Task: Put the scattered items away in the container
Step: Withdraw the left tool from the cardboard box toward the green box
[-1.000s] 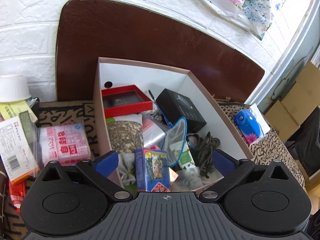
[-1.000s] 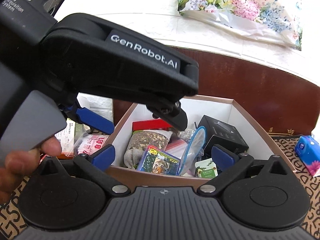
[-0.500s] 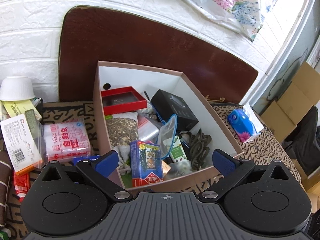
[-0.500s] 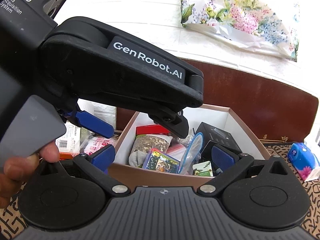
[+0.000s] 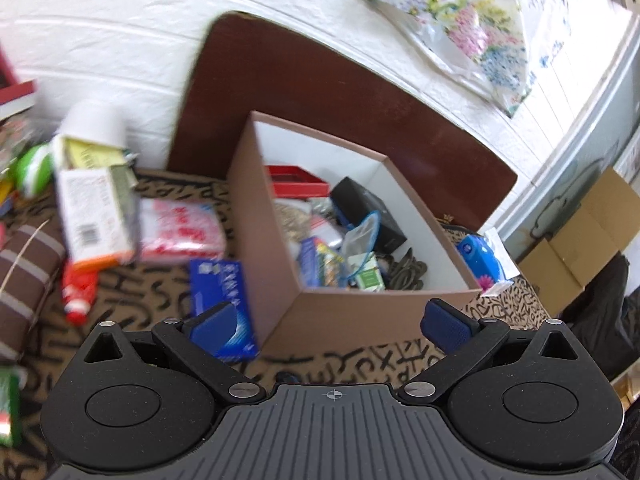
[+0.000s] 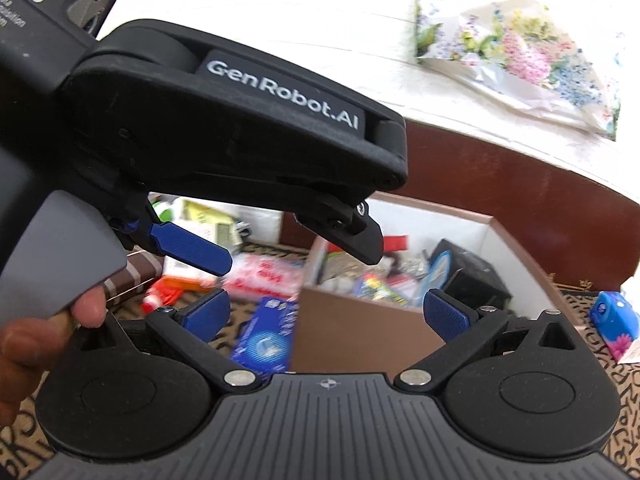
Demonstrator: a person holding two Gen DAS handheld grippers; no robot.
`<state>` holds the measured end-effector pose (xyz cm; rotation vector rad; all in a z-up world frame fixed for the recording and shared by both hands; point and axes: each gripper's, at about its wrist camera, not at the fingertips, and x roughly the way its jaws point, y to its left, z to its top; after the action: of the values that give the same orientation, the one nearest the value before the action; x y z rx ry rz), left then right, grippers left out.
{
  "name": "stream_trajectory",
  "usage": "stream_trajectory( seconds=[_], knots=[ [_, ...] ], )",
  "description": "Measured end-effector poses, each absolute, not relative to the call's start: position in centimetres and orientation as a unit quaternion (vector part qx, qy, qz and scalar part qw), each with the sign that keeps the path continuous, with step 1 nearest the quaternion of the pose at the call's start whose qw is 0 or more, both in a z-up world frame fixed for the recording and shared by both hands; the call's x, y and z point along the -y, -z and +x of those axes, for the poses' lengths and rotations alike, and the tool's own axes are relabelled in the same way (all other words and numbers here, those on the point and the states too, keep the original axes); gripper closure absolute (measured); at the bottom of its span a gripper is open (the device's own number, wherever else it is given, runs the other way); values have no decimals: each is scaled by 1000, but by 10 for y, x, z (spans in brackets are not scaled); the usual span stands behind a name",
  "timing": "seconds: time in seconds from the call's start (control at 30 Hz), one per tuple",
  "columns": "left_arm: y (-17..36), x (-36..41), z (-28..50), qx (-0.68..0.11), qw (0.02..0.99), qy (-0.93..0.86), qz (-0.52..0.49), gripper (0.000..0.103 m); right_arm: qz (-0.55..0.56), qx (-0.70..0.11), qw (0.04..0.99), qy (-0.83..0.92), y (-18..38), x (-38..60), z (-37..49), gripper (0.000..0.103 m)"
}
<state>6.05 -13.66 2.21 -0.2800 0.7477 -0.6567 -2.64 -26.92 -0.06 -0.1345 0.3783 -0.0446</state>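
Observation:
The brown cardboard box stands on the patterned cloth and holds several items: a red case, a black box, packets and a dark cord. My left gripper is open and empty, in front of the box's near corner. A blue packet lies on the cloth by its left finger. A pink-printed bag lies left of the box. My right gripper is open and empty, behind the left gripper's body, facing the box. The blue packet shows there too.
Left of the box lie a white carton, a red packet, a white cup and a striped brown cloth. A blue tissue pack lies right of the box. A brown board leans on the white wall.
Both grippers have pulled back and swung left. The box sits farther away and right, and the blue packet and more clutter on the left have come into view. Both stay open.

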Motion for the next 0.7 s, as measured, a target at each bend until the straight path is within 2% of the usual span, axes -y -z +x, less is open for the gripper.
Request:
stream_trajectory(
  seconds=[0.33,0.7],
  knots=[
    [16,54,23,-360,887,247,-152,0,-40,-231,971,-53,31,230,-25,1],
    [56,-30,25,-384,885,173,-198,2,-84,-280,948,-122,73,179,-17,1]
  ],
)
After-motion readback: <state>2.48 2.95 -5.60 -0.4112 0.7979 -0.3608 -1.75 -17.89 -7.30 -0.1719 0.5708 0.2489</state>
